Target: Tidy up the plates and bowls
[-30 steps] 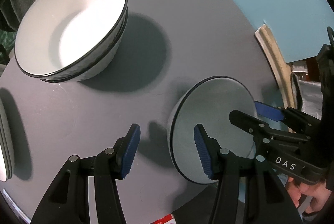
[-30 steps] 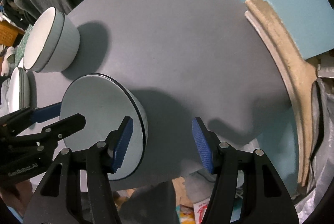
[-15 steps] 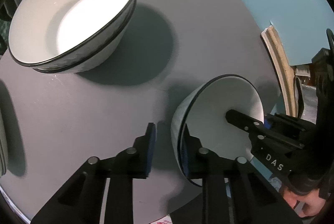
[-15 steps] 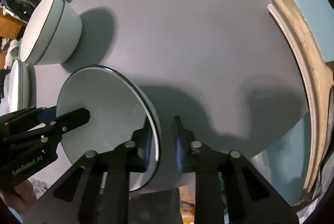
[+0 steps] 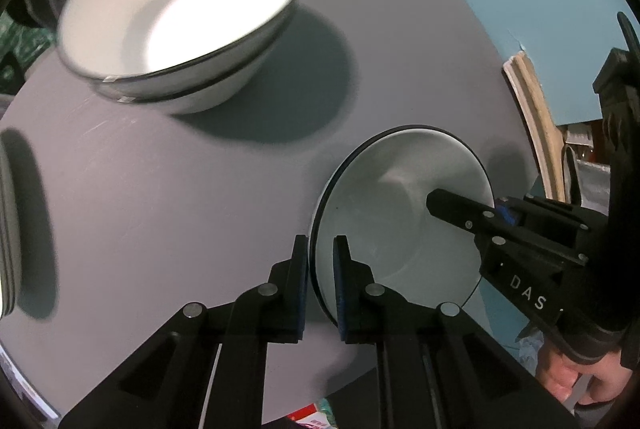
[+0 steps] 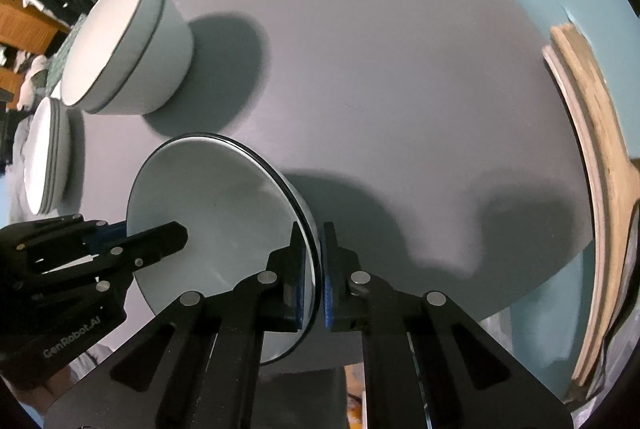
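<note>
A small white bowl [image 5: 400, 221] with a black rim is near the front edge of the round grey table [image 5: 200, 209]. My left gripper [image 5: 320, 269] has its jaws closing on the bowl's left rim, one pad inside and one outside, both pressing on it. My right gripper [image 6: 316, 269] is closing the same way on the opposite rim of the bowl [image 6: 216, 213]. Each gripper shows in the other's view: the right gripper [image 5: 492, 213] and the left gripper [image 6: 132, 241]. Two larger white bowls [image 5: 180, 9] stand nested at the back left.
A stack of white plates [image 6: 44, 157] sits at the table's left edge, beside the nested bowls [image 6: 124, 41]. Wooden boards [image 6: 592, 149] lean against the teal wall on the right. A person's hand [image 5: 572, 381] holds the right gripper.
Both grippers went from wide open to shut on opposite sides of the small bowl's rim. The right gripper shifted slightly sideways over the rim as it shut.
</note>
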A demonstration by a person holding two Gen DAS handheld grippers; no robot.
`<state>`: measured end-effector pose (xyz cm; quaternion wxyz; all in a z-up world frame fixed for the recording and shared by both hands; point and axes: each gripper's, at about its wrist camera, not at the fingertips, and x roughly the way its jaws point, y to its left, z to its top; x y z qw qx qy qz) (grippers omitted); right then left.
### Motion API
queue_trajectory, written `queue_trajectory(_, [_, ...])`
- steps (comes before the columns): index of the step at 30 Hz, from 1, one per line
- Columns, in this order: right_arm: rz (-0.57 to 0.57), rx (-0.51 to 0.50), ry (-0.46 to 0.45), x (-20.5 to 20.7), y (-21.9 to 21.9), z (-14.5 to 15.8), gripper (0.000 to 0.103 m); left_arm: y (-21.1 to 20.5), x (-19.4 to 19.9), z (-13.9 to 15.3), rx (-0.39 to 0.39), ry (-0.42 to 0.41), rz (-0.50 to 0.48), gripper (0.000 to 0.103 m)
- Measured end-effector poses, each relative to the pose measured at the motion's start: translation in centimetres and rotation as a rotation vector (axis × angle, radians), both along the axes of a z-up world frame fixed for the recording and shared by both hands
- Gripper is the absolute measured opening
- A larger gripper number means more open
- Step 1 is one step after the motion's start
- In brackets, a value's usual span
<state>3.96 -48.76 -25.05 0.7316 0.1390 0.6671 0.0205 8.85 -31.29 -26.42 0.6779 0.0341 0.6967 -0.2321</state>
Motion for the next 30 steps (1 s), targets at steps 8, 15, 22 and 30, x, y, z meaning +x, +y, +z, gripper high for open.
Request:
queue_trajectory(8, [0.081, 0.031, 0.009, 1.5, 2.4, -0.3, 0.007, 3.5, -1.1, 0.0, 0.032, -0.002, 0.089, 0.011])
queue_trajectory(15, [0.166, 0.037, 0.007, 2.8, 5.0, -0.4, 0.007, 6.1, -1.4, -0.3, 0.047, 0.007, 0.171, 0.011])
queue_trajectory(22, [0.217, 0.031, 0.002, 3.9, 7.0, -0.7, 0.008, 8.5, -0.7, -0.1, 0.043, 0.011, 0.233, 0.011])
queue_trajectory(30, [0.202, 0.074, 0.024, 3.5, 7.0, -0.4, 0.011, 10.4, -0.3, -1.2, 0.003, 0.044, 0.261, 0.014])
